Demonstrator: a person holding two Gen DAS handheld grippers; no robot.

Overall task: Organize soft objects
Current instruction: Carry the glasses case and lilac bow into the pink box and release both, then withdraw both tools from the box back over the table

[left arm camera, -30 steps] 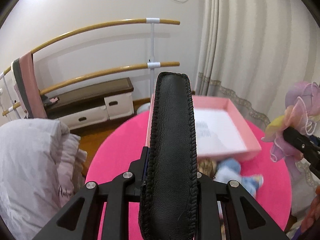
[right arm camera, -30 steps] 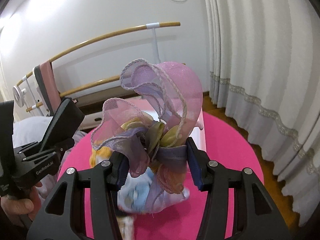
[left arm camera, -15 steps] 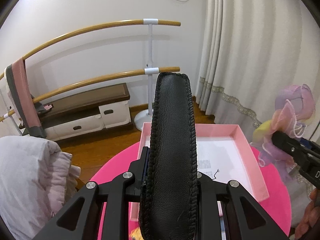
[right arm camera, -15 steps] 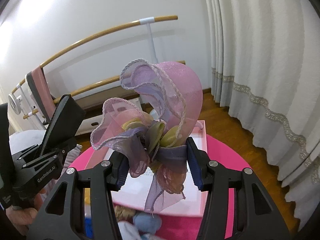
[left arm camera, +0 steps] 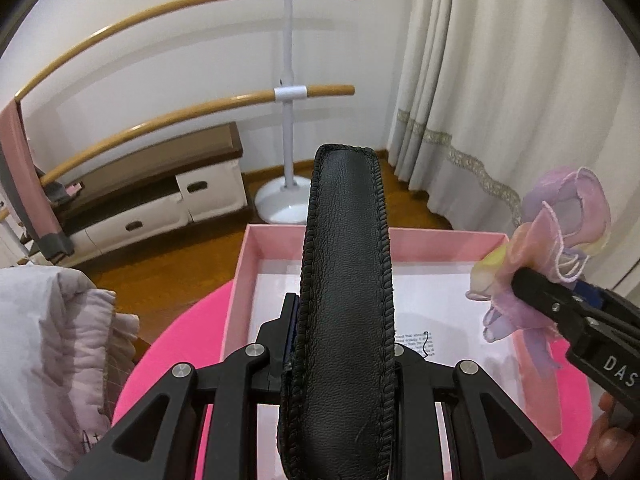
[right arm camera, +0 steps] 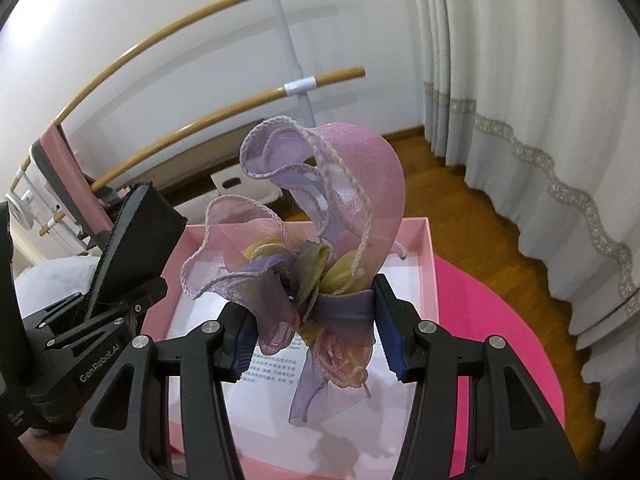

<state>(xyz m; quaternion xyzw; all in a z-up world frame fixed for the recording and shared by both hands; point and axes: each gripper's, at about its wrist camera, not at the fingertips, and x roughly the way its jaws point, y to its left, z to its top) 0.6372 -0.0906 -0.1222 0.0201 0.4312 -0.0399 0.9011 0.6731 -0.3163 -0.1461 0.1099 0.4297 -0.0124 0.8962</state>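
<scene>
My left gripper (left arm camera: 340,344) is shut on a black leather pouch (left arm camera: 344,280) that stands upright between the jaws, over the near left part of the pink box (left arm camera: 256,248). My right gripper (right arm camera: 312,336) is shut on a purple and pink organza bow (right arm camera: 316,240) and holds it above the box (right arm camera: 430,264). In the left wrist view the bow (left arm camera: 556,248) and the right gripper (left arm camera: 560,304) hang over the box's right side. The pouch also shows in the right wrist view (right arm camera: 136,240). The box holds a white printed sheet (right arm camera: 276,364).
The box sits on a round pink table (right arm camera: 500,320). A quilted pale blanket (left arm camera: 48,340) lies at the left. A ballet barre stand (left arm camera: 288,120), a low bench with drawers (left arm camera: 160,200) and curtains (left arm camera: 500,100) stand behind on the wood floor.
Both grippers moved forward and over the pink box with their loads. The toys on the table's near side have dropped out of view.
</scene>
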